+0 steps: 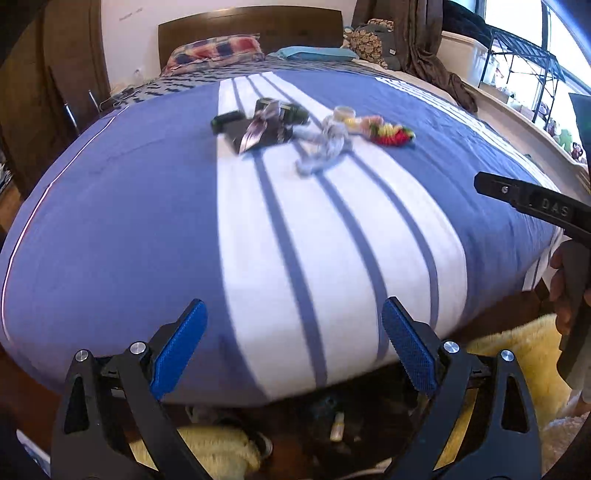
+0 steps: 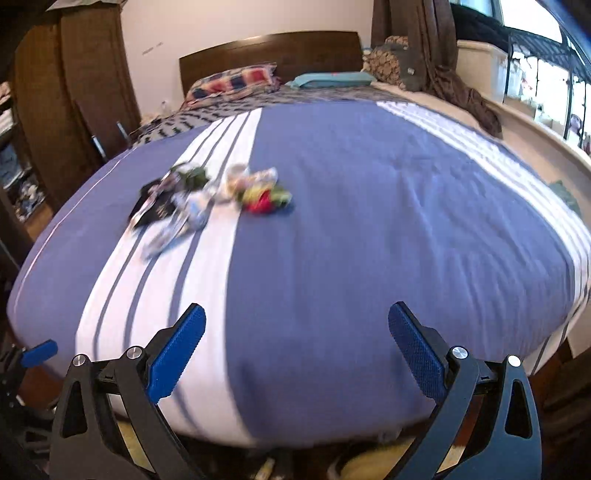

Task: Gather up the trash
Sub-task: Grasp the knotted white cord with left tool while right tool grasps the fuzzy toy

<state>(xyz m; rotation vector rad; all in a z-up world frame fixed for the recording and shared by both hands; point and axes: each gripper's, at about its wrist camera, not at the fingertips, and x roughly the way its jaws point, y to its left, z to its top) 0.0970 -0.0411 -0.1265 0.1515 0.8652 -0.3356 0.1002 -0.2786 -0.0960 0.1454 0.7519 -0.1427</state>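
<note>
A heap of trash lies mid-bed on the blue and white striped cover: dark wrappers, a crumpled clear plastic piece and a red, yellow and green wrapper. The same heap shows in the right wrist view, with the dark wrappers left of the red and green wrapper. My left gripper is open and empty over the foot of the bed. My right gripper is open and empty over the bed's foot, far from the heap. Its body shows at the left view's right edge.
Pillows and a brown headboard are at the far end. A wooden wardrobe stands left. A window ledge with a metal rack runs along the right. A yellow fluffy rug and small items lie on the floor below.
</note>
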